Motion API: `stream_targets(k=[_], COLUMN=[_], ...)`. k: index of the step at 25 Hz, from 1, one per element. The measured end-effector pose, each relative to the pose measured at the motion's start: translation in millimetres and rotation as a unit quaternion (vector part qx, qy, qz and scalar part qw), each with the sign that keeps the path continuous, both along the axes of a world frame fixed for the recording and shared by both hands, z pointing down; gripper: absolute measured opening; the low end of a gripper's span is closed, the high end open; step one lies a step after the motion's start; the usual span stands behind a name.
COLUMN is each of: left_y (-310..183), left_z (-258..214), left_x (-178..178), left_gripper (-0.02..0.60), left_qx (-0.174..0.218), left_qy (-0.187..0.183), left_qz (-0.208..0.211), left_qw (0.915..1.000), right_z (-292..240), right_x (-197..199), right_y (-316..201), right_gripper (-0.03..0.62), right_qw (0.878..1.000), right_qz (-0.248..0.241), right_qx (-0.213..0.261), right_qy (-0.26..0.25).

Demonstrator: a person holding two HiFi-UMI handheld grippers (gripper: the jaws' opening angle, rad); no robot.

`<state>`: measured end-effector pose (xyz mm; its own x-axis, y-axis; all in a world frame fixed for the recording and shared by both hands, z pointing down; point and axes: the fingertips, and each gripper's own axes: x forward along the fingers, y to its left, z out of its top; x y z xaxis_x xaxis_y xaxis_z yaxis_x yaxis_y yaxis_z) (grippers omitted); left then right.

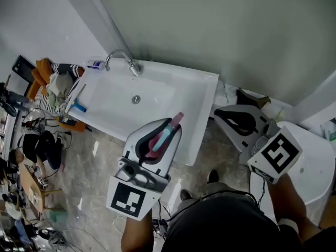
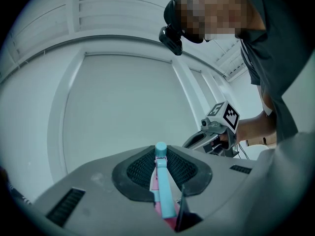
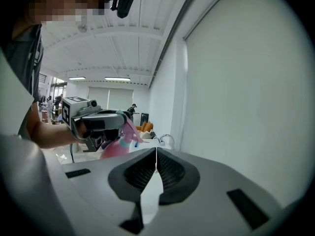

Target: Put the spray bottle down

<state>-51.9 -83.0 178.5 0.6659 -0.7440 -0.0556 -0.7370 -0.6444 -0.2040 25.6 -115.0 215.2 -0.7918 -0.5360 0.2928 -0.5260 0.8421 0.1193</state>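
Your left hand-held gripper [image 1: 170,126] is pinching the pink spray bottle [image 1: 160,140] near the sink [image 1: 199,88]; right hand-held gripper [image 3: 156,154] is pressed together, empty.

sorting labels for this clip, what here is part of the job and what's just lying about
Job: pink spray bottle with blue trigger, clamped in the left tool.
Lying about: chrome tap, small blue item on the rim of the white sink, orange cloth, shut, empty right tool.
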Motion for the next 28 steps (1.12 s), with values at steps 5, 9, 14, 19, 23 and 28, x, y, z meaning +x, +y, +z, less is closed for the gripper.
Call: stream_targets(k=[5,9,14,19,23,28], left_y=[-12,-20,-24,-44,-56,-70], left_z=[-7,-13,-12,6,4,0], left_x=[13,17,16,-9,-20,-34], left_gripper=[0.066,0.066,0.065,0.066,0.066,0.065], left_qx=[0.001,0.009,0.007,-0.002,0.001,0.012], left_qy=[-0.005,-0.010,-0.017,-0.003,-0.003,-0.022], left_qz=[-0.024,-0.046,-0.050,-0.039,-0.010,0.029], left_qw=[0.9997,0.9989,0.9986,0.9992,0.9999,0.9993], right_z=[-8,-12,-2,14,10,9], right_x=[12,15,14,-5,-16,-34], right_y=[-15,-25,-30,-43,-49,-62], right_gripper=[0.009,0.009,0.009,0.009,0.009,0.009], right_qw=[1.000,0.999,0.999,0.999,1.000,0.999], right_qz=[-0.023,-0.045,-0.052,-0.037,-0.015,0.008], right_qx=[0.004,0.009,-0.008,-0.017,-0.021,-0.022], right_qy=[-0.006,-0.009,-0.008,0.006,0.014,0.024])
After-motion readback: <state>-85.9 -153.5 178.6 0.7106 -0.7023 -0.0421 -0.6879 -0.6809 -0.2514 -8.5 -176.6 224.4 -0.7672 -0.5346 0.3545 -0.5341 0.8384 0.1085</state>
